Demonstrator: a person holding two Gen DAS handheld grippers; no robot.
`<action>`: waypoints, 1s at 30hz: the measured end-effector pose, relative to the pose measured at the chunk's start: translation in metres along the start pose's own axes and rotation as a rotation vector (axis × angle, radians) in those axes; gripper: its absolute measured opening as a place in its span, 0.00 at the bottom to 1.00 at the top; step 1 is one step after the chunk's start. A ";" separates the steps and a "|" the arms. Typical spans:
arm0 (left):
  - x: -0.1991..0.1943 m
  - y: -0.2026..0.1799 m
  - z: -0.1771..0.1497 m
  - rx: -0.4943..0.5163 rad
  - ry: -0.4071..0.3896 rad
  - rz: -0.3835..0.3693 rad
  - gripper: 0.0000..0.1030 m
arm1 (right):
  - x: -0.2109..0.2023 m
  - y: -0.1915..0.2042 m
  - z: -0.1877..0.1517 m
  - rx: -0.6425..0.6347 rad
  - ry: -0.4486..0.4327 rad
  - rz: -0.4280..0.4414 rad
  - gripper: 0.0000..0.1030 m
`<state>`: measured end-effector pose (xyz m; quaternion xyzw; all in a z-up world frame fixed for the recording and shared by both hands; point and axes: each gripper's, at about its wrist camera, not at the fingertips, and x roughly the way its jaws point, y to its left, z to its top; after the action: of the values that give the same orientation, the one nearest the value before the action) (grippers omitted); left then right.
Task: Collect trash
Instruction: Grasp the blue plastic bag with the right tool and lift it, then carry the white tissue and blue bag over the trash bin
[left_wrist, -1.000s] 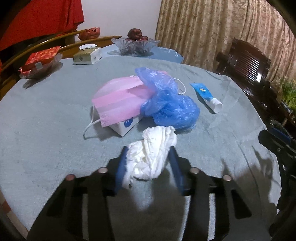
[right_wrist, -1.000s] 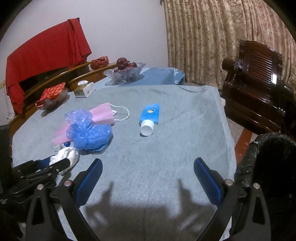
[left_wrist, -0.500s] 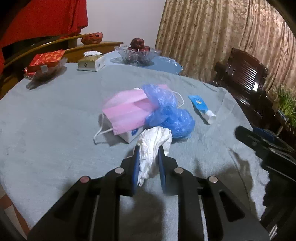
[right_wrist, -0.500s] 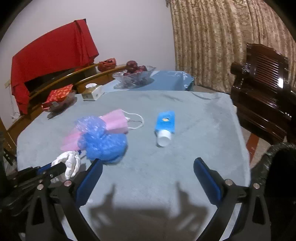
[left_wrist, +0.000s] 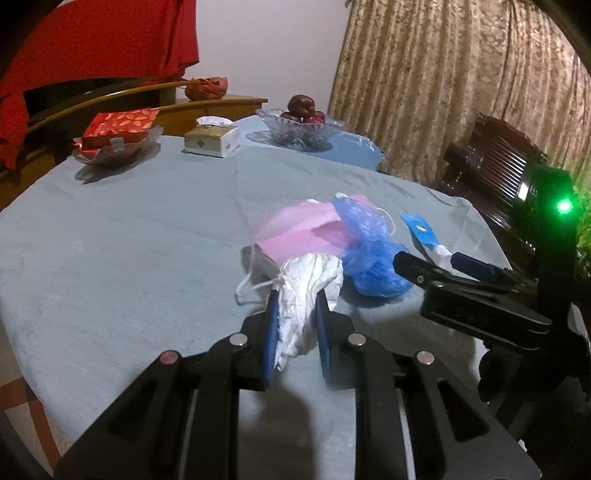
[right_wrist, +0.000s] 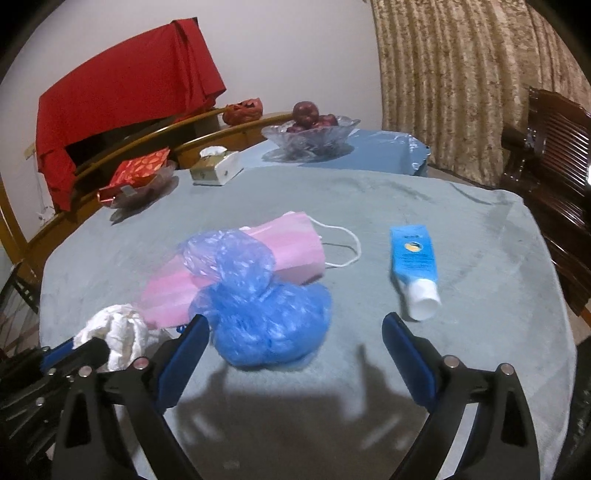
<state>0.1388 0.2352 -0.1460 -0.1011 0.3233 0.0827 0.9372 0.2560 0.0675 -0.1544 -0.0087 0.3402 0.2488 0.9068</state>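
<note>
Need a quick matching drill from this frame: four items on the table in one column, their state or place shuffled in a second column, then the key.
Items:
1. white tissue wad
2. blue plastic bag
3. blue tube
4. pink face mask

States:
A. lying alone, white cap toward the camera in the right wrist view
B. clamped in the left tool
C. crumpled, just ahead of the open right tool
D. partly under the bag, ear loop showing

Pairs: 1-B, 2-C, 3-A, 4-D

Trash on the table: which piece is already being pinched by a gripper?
The crumpled white tissue, squeezed in the left gripper. The blue plastic bag, pink mask and tube lie free.
</note>
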 end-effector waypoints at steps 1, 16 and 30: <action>0.000 0.002 0.001 0.000 -0.003 0.004 0.18 | 0.004 0.002 0.000 -0.002 0.009 -0.001 0.90; 0.012 0.016 0.001 -0.022 0.004 0.027 0.18 | 0.008 0.009 -0.001 -0.034 0.077 0.053 0.22; -0.017 -0.023 0.015 0.026 -0.050 -0.039 0.18 | -0.079 -0.012 0.010 -0.017 -0.048 0.045 0.09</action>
<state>0.1392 0.2149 -0.1207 -0.0933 0.2988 0.0628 0.9477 0.2167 0.0235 -0.1000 -0.0028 0.3164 0.2723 0.9087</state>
